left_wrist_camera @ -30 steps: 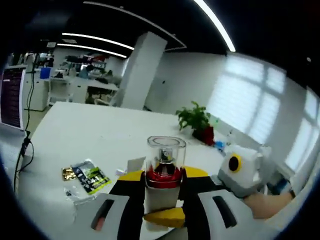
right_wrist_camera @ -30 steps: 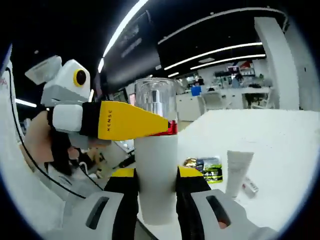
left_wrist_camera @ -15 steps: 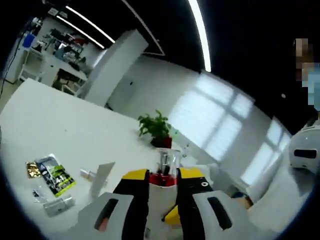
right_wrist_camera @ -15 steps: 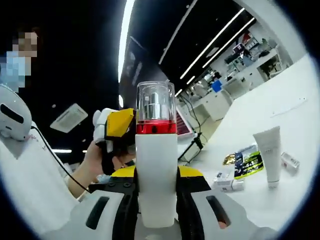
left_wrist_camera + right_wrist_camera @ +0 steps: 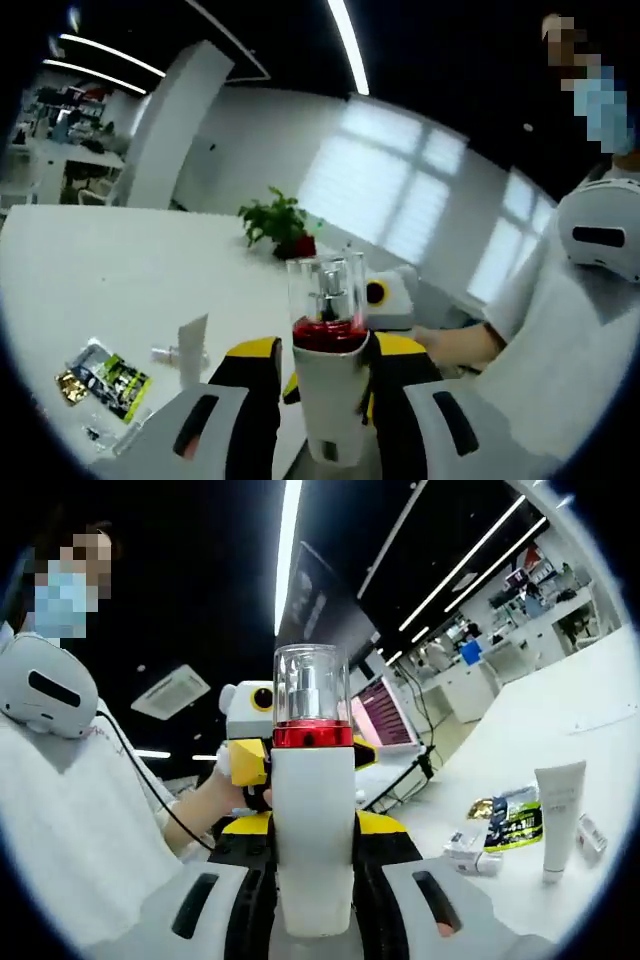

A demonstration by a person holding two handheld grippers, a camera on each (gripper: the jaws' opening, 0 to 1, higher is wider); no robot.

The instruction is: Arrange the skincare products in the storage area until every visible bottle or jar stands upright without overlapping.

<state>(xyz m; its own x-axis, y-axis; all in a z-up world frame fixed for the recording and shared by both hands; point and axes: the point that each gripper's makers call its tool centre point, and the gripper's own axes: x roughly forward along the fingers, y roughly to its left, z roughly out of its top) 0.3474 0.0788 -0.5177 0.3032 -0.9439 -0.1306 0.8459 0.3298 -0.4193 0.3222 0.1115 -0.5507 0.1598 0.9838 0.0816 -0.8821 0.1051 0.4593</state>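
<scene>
A white bottle [image 5: 313,840] with a red collar and clear cap is seen. Yellow-tipped black jaws, basically. At 4 o'clock on the white table [image 5: 590,705], a white tube [image 5: 556,815] and green-yellow sachet [image 5: 515,820] are spotted.

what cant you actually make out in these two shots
- Base of the pump bottle: in the right gripper view, hidden between the right gripper and its jaws.
- In the left gripper view, the bottle's lower end is cut off between the left gripper and its jaws.
- Print on the green sachet: too small to read.
- Standing white tube: label unreadable.
- Small items beside the sachet in the left gripper view: too blurred to identify.
</scene>
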